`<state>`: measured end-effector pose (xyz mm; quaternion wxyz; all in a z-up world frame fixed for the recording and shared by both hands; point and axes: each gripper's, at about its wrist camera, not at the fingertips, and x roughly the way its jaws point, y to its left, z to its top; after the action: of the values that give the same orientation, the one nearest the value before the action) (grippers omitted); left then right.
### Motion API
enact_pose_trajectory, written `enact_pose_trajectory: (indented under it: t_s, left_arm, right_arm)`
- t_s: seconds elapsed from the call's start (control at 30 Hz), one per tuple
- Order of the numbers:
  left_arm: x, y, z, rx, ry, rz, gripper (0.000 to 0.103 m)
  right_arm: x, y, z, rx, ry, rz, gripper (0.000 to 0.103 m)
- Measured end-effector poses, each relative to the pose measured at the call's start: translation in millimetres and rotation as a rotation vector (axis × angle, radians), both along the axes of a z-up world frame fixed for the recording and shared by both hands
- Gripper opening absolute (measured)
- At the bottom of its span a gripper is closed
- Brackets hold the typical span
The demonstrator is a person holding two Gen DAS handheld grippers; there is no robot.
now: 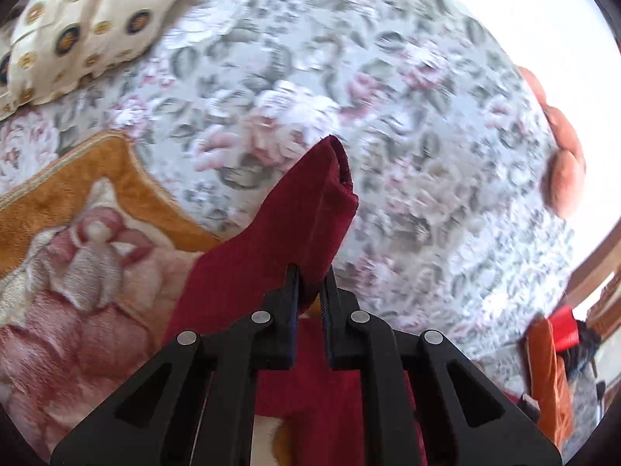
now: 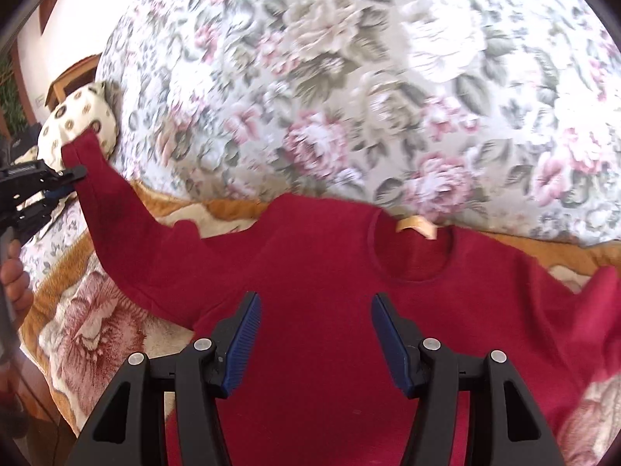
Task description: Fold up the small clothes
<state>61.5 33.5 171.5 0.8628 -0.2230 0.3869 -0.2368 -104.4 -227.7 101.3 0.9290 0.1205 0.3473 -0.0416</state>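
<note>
A dark red long-sleeved sweater (image 2: 310, 272) lies spread on a bed, neck opening (image 2: 411, 256) with a tan label facing away from me. My left gripper (image 1: 311, 272) is shut on one sleeve (image 1: 295, 209) near its cuff and holds it lifted; it also shows at the far left of the right wrist view (image 2: 75, 178), pinching the sleeve (image 2: 112, 213). My right gripper (image 2: 313, 303) is open and empty, hovering over the sweater's chest just below the neck.
The sweater rests on an orange and pink floral blanket (image 1: 70, 233) over a floral bedspread (image 2: 349, 97). A cream pillow (image 1: 85, 27) with round dots lies at the bed's far side. A hand (image 1: 562, 163) shows at the right edge.
</note>
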Motion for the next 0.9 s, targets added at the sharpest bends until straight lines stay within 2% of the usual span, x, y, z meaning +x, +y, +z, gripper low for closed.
enact_pose_trajectory:
  t_s: [0.13, 0.2, 0.33, 0.5, 0.6, 0.67, 0.73, 0.77, 0.8, 0.9]
  left_arm:
    - [-36, -91, 2, -0.010, 0.009, -0.186, 0.009]
    - [-55, -132, -10, 0.029, 0.010, -0.253, 0.009]
    - [-76, -201, -67, 0.072, 0.112, -0.351, 0.009]
    - [-89, -251, -132, 0.201, 0.192, -0.422, 0.009]
    - [-101, -247, -135, 0.255, 0.201, -0.460, 0.011]
    - [-102, -236, -118, 0.259, 0.184, -0.477, 0.025]
    - [-108, -215, -98, 0.249, 0.159, -0.463, 0.057]
    - [-111, -200, -88, 0.240, 0.133, -0.437, 0.063]
    - [-113, -186, -81, 0.230, 0.108, -0.408, 0.066]
    - [-114, -137, -66, 0.217, 0.031, -0.271, 0.066]
  right_arm:
    - [-25, -32, 6, -0.010, -0.011, -0.065, 0.057]
    - [-39, -52, 3, -0.023, -0.011, -0.113, 0.057]
    - [-61, -95, -12, 0.003, 0.013, -0.214, 0.057]
    - [-76, -135, -38, 0.108, 0.045, -0.259, 0.057]
    - [-75, -140, -46, 0.177, 0.043, -0.244, 0.057]
    - [-70, -137, -49, 0.210, 0.038, -0.215, 0.057]
    - [-59, -129, -54, 0.225, 0.050, -0.191, 0.057]
    - [-53, -126, -56, 0.242, 0.055, -0.177, 0.057]
    - [-47, -123, -58, 0.268, 0.051, -0.160, 0.057]
    - [-25, -116, -71, 0.286, 0.085, -0.158, 0.060]
